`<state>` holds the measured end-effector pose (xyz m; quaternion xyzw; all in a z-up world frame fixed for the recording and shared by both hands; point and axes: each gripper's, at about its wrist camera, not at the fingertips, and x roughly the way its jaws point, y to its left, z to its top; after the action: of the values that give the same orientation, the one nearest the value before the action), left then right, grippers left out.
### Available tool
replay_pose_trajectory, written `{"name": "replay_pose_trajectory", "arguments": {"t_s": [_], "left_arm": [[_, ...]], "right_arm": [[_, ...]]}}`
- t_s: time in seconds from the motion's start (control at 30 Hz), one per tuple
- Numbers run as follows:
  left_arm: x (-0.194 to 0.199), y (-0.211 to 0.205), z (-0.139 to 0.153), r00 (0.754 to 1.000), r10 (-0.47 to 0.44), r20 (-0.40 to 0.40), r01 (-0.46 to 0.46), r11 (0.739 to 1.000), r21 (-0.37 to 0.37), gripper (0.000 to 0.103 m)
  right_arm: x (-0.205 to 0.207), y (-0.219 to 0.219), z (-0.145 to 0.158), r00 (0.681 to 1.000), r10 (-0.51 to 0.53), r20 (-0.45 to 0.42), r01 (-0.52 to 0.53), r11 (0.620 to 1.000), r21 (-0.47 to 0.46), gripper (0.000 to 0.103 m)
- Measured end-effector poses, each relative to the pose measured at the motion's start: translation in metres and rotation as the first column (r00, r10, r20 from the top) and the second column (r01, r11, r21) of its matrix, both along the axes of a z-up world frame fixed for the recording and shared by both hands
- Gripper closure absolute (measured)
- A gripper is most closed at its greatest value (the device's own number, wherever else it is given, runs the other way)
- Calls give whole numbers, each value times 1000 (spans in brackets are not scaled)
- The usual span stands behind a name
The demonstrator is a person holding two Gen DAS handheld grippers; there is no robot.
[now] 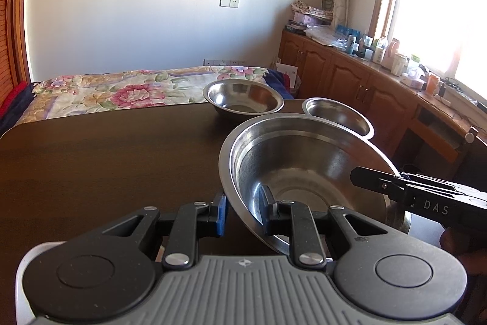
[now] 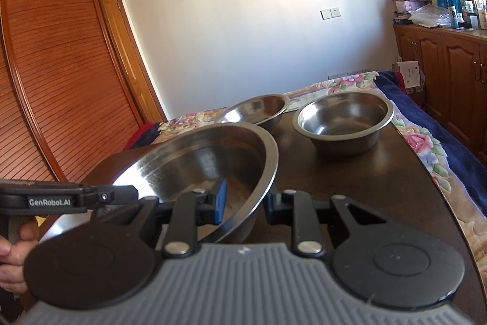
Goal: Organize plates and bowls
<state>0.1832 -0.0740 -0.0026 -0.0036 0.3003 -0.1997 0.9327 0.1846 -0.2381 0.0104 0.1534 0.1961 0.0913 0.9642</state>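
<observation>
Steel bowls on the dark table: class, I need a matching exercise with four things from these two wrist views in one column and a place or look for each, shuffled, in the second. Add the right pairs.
Things
1. large bowl
2. shallow bowl
3. deep bowl
4. bedspread

Places or looks
A. flowered, beyond the table
B. rim between the fingers of the left gripper and of the right gripper
C. at the table's far edge, behind the large bowl
D. stands apart, to the right of the shallow bowl

Pairs: 1-B, 2-C, 3-D, 4-A
</observation>
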Motion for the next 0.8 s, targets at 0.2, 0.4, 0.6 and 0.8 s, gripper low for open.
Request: {"name": "replay_pose_trajectory", "arguments": {"t_s": [0.2, 0.4, 0.6, 0.8], "left_arm": [[-14, 2, -1, 1000, -12, 6, 12, 1000, -5, 79], [-26, 6, -2, 1000, -20, 11, 20, 1000, -6, 79], [-43, 9, -11, 1000, -22, -4, 22, 1000, -18, 79], [-57, 10, -13, 1000, -15, -5, 15, 1000, -15, 79]], "right_arm": [[-11, 1, -3, 1000, -10, 5, 10, 1000, 10, 76], [-21, 0, -5, 1000, -15, 5, 15, 1000, 26, 76], [-34, 0, -11, 1000, -17, 7, 17, 999, 41, 76], [-45, 2, -12, 1000, -13, 13, 13, 999, 46, 76]]}}
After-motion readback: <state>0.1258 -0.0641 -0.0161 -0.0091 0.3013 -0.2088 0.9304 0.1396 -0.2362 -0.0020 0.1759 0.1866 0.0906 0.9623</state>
